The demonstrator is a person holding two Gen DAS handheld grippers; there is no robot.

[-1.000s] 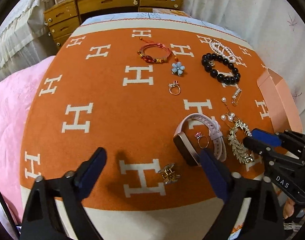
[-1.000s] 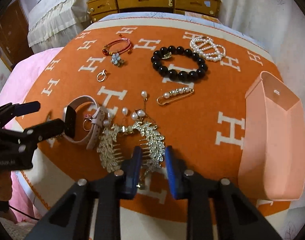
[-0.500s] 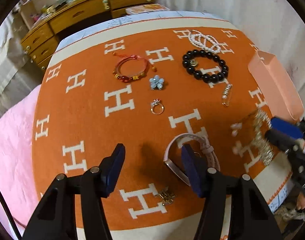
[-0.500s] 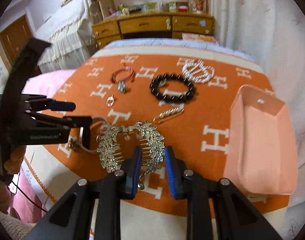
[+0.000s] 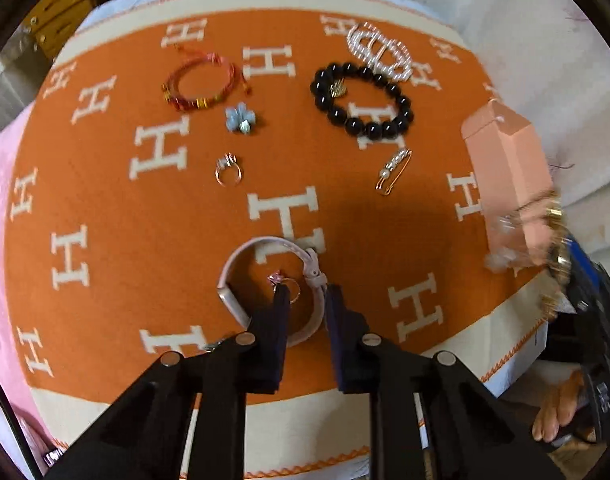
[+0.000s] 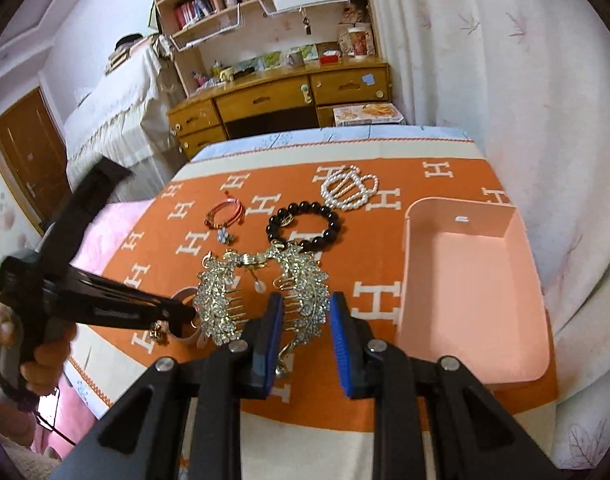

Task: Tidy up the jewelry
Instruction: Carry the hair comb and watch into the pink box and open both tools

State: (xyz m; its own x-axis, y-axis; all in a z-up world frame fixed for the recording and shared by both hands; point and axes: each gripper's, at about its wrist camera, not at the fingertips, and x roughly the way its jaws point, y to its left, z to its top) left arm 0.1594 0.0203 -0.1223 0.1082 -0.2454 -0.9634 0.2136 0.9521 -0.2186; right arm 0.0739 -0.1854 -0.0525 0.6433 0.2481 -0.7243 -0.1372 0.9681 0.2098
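Note:
A pink watch (image 5: 241,264) lies on the orange cloth (image 5: 105,184) with a pink-stone ring (image 5: 283,282) inside its loop. My left gripper (image 5: 307,300) points down over it. Its jaws are closing, with the watch strap between them against the right pad and a gap still showing at the left pad. My right gripper (image 6: 305,320) is shut on a crystal leaf hair comb (image 6: 301,280), held above the cloth just left of the pink tray (image 6: 517,264). In the left wrist view the comb (image 5: 553,236) is a blur in front of the tray (image 5: 501,152).
A red cord bracelet (image 5: 197,84), a blue flower (image 5: 239,120), a ring (image 5: 227,172), a black bead bracelet (image 5: 361,100), a pearl crown piece (image 5: 379,52) and a pearl pin (image 5: 393,168) lie further back. A wooden desk (image 6: 281,100) stands beyond the table.
My left gripper has moved over the watch and its jaws have narrowed around the strap. My right gripper has lifted the comb off the cloth and tilted up.

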